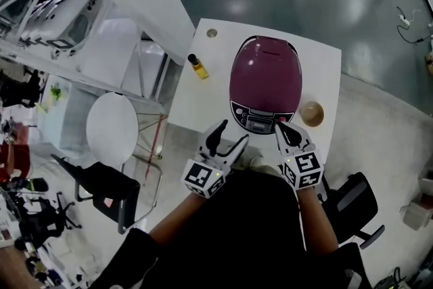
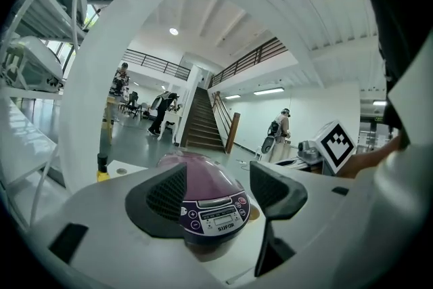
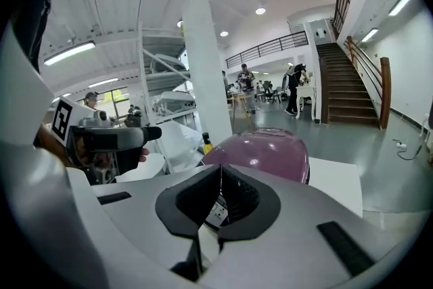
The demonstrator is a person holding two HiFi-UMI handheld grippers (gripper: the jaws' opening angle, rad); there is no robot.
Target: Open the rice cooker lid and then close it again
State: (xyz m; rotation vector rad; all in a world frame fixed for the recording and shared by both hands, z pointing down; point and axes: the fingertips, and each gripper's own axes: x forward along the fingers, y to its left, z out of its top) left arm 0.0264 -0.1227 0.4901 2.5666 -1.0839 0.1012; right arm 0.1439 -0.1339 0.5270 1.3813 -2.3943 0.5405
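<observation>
A purple rice cooker (image 1: 265, 81) with its lid down stands on the white table (image 1: 196, 98), its control panel (image 1: 257, 120) facing me. My left gripper (image 1: 232, 133) hovers at the table's near edge, left of the panel, open with nothing between its fingers. In the left gripper view the cooker (image 2: 210, 196) shows through the gap of the left gripper (image 2: 216, 189). My right gripper (image 1: 279, 124) is shut and empty, its tip at the panel's right corner. In the right gripper view the right gripper (image 3: 220, 179) points at the cooker (image 3: 270, 152) close ahead.
A small yellow bottle (image 1: 198, 66) stands left of the cooker and a tan bowl (image 1: 312, 113) sits at its right. A round white table (image 1: 111, 128) and a black office chair (image 1: 101, 189) are at my left; another chair (image 1: 355, 203) is at my right.
</observation>
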